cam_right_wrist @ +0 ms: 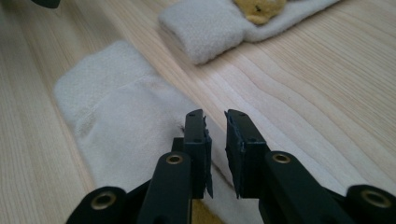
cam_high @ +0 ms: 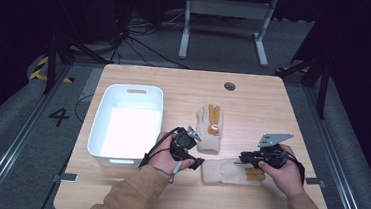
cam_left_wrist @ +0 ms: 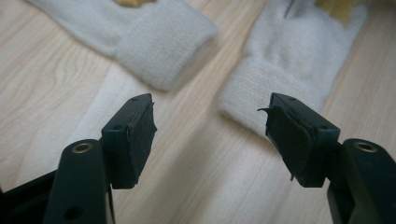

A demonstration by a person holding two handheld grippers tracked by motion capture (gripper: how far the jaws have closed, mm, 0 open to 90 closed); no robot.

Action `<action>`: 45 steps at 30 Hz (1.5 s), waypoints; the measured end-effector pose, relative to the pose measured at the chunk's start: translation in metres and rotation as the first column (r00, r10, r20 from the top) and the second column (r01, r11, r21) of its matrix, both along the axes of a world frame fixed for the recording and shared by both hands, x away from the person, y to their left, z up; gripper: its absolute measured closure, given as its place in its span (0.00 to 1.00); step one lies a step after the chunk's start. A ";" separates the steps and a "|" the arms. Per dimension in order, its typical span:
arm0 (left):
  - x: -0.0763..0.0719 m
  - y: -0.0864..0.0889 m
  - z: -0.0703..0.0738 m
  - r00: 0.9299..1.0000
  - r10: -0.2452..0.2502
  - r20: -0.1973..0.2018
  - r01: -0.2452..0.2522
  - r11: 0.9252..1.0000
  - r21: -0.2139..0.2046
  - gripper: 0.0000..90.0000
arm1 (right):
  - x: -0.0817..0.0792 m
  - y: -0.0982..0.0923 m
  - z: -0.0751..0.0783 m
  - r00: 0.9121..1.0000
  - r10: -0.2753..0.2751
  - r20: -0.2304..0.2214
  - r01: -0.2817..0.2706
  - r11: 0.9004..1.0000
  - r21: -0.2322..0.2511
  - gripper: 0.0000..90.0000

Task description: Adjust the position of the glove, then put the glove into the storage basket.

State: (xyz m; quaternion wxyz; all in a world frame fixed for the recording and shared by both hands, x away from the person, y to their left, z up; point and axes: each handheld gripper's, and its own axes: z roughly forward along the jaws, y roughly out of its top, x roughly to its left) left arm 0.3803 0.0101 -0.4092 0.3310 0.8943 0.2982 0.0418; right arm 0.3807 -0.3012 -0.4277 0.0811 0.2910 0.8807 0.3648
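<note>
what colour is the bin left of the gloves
White bin, with a cut-out handle in its far wall; it shows best in the high view.

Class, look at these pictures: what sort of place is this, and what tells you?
Probably a lab or recording studio, not a home: a bare wooden table on grey carpet, loose cables on the floor, hazard tape and a painted floor number.

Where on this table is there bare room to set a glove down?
Free: the far strip behind the white bin and the upright glove, and the right side beyond that glove. The bin's floor is bare too. Crowded: the near middle, around the flat glove between both hand-held grippers.
</note>
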 end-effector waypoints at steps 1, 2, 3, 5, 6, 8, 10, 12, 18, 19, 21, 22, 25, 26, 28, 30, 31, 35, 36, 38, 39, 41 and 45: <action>0.000 0.000 0.000 1.000 0.006 0.007 -0.006 1.000 -0.001 0.37 | 0.000 -0.001 0.000 1.000 -0.003 0.004 0.003 1.000 -0.001 0.85; 0.000 0.001 0.001 1.000 0.008 0.012 -0.008 1.000 0.006 0.37 | -0.001 -0.003 0.001 1.000 -0.005 0.005 0.005 1.000 0.003 0.83; 0.000 0.001 0.001 1.000 0.008 0.012 -0.008 1.000 0.006 0.37 | -0.001 -0.003 0.001 1.000 -0.005 0.005 0.005 1.000 0.003 0.83; 0.000 0.002 0.002 1.000 0.004 0.017 -0.004 1.000 0.009 0.39 | 0.000 -0.002 0.000 1.000 -0.001 0.005 0.001 1.000 0.006 0.81; 0.000 0.003 0.003 1.000 0.003 0.015 -0.003 1.000 0.005 0.39 | 0.000 0.000 0.000 1.000 0.006 0.006 -0.006 1.000 -0.001 0.80; -0.001 0.006 0.005 1.000 0.004 0.020 -0.004 1.000 0.013 0.45 | 0.002 0.003 0.001 1.000 0.022 0.020 -0.022 1.000 -0.007 0.84; -0.002 0.008 0.006 1.000 0.000 0.016 -0.001 1.000 0.012 0.47 | 0.003 0.005 0.002 0.999 0.025 0.023 -0.025 1.000 -0.008 0.88; -0.001 0.012 0.008 1.000 0.010 0.013 -0.010 1.000 0.005 0.49 | 0.007 0.009 0.009 0.999 0.026 0.030 -0.025 0.999 -0.028 0.96; -0.002 0.016 0.008 1.000 0.022 0.013 -0.022 1.000 0.003 0.45 | 0.027 0.024 0.021 0.998 0.052 0.034 -0.050 0.997 -0.066 0.99; -0.002 0.018 0.008 1.000 0.025 0.014 -0.025 1.000 0.003 0.45 | 0.027 0.024 0.021 0.998 0.052 0.034 -0.050 0.997 -0.066 0.99; -0.002 0.020 0.009 0.999 0.029 0.015 -0.029 1.000 -0.002 0.43 | 0.036 0.027 0.024 0.998 0.049 0.028 -0.047 0.997 -0.061 0.99; -0.004 0.022 0.009 0.999 0.034 0.017 -0.034 0.999 -0.004 0.43 | 0.044 0.032 0.025 0.998 0.043 0.035 -0.040 0.997 -0.061 0.99; -0.005 0.024 0.009 0.999 0.043 0.021 -0.043 0.999 -0.003 0.42 | 0.052 0.037 0.024 0.999 0.038 0.035 -0.036 0.998 -0.049 0.99; -0.006 0.027 0.009 0.999 0.047 0.018 -0.047 0.999 0.002 0.42 | 0.059 0.042 0.021 0.999 0.035 0.030 -0.033 0.999 -0.042 1.00; -0.008 0.031 0.007 0.998 0.053 0.015 -0.053 0.999 0.002 0.41 | 0.065 0.048 0.018 0.999 0.033 0.032 -0.032 0.999 -0.044 1.00; -0.010 0.035 0.007 0.997 0.071 0.017 -0.071 0.997 0.001 0.41 | 0.070 0.053 0.016 0.999 0.038 0.034 -0.036 0.998 -0.045 1.00; -0.010 0.035 0.007 0.997 0.071 0.017 -0.071 0.997 0.001 0.41 | 0.070 0.053 0.016 0.999 0.038 0.034 -0.036 0.998 -0.045 1.00; -0.013 0.040 0.007 0.996 0.090 0.018 -0.090 0.996 0.000 0.41 | 0.083 0.062 0.011 0.999 0.029 0.032 -0.028 0.999 -0.038 1.00; -0.014 0.042 0.007 0.996 0.090 0.015 -0.090 0.996 0.003 0.41 | 0.087 0.064 0.009 0.999 0.028 0.034 -0.027 0.999 -0.035 1.00; -0.015 0.044 0.006 0.995 0.096 0.011 -0.096 0.995 0.003 0.41 | 0.096 0.070 0.004 0.999 0.014 0.037 -0.013 1.000 -0.018 0.99; -0.016 0.045 0.006 0.995 0.096 0.010 -0.096 0.995 0.001 0.41 | 0.100 0.071 0.004 0.999 0.008 0.038 -0.007 1.000 -0.015 0.99; -0.016 0.045 0.005 0.995 0.098 0.011 -0.099 0.995 0.001 0.41 | 0.103 0.073 0.003 0.999 0.007 0.041 -0.007 1.000 -0.009 0.99; -0.017 0.045 0.006 0.995 0.098 0.012 -0.098 0.995 0.004 0.40 | 0.113 0.080 0.002 0.999 -0.011 0.041 0.011 1.000 0.003 0.99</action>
